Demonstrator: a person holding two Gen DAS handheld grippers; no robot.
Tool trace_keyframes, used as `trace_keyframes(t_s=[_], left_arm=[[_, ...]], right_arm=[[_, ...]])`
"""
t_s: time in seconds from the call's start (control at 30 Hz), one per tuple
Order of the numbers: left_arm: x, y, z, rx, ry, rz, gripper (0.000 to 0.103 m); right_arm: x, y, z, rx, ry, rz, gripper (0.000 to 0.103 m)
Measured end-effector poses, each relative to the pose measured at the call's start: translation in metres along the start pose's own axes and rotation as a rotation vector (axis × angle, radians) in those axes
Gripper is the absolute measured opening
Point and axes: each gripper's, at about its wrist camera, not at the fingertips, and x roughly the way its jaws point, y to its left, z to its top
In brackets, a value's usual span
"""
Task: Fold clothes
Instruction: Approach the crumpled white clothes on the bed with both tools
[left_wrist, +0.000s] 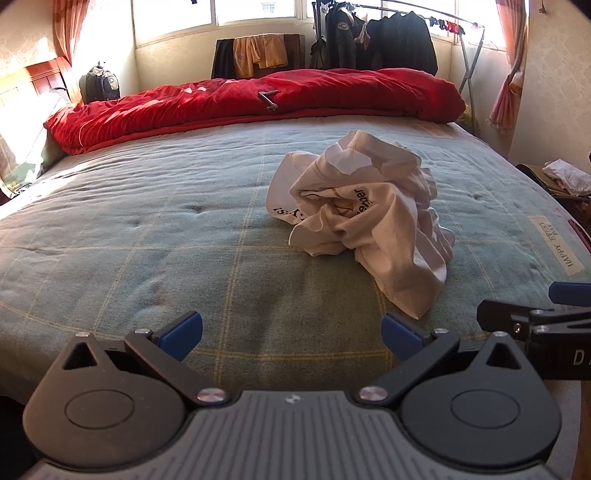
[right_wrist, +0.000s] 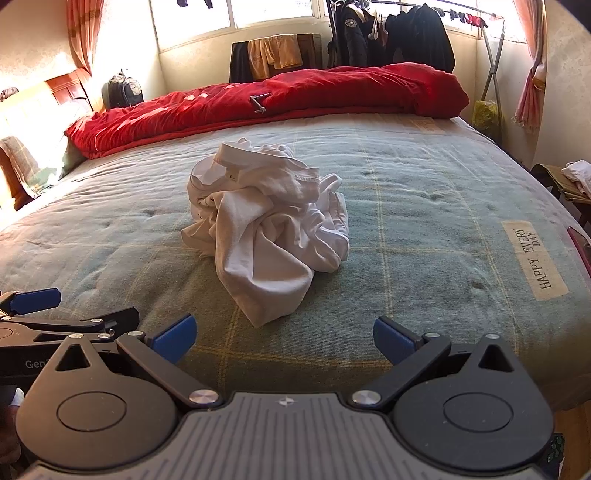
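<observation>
1. Left wrist view: the left gripper (left_wrist: 291, 334) is held spread wide with nothing between its fingers, at the near edge of the bed (left_wrist: 147, 221). The white T-shirt (left_wrist: 358, 218) lies crumpled in a heap mid-bed. Several bunched layers could be pinched at once, so the heap would be lifted unopened.

2. Right wrist view: the right gripper (right_wrist: 284, 338) is likewise spread and empty, with the T-shirt (right_wrist: 269, 229) just ahead. A hem could be mistaken among the tangled folds, and the bedcover beneath might be caught.

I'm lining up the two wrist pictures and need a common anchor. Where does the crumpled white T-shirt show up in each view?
Left wrist: crumpled white T-shirt right of centre, printed side showing.
Right wrist: same T-shirt left of centre, plain side showing.
Shared landmark: the "HAPPY EVERY DAY" label on the bed cover, right of the shirt in both.
</observation>
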Motion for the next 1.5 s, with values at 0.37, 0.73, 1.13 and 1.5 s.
trace_keyframes(t_s=[0.37, 0.73, 1.13, 1.5], left_arm=[[-0.0006, 0.0009, 0.0015, -0.009, -0.002, 0.003, 0.102], [-0.0044, 0.0044, 0.0003, -0.019, -0.007, 0.001, 0.102], [-0.0034, 0.0079, 0.0008, -0.031, -0.006, -0.003, 0.102], [0.0050, 0.0086, 0.0013, -0.040, 0.012, -0.014, 0.102]], right_arm=[[-0.0019, -0.0016, -0.0004, 0.008, -0.008, 0.002, 0.103], [-0.0044, -0.0013, -0.0006, 0.014, -0.013, 0.004, 0.103], [-0.0041, -0.0028, 0.0005, 0.016, -0.012, 0.003, 0.103], [0.0026, -0.0045, 0.0020, 0.021, 0.005, 0.013, 0.103]])
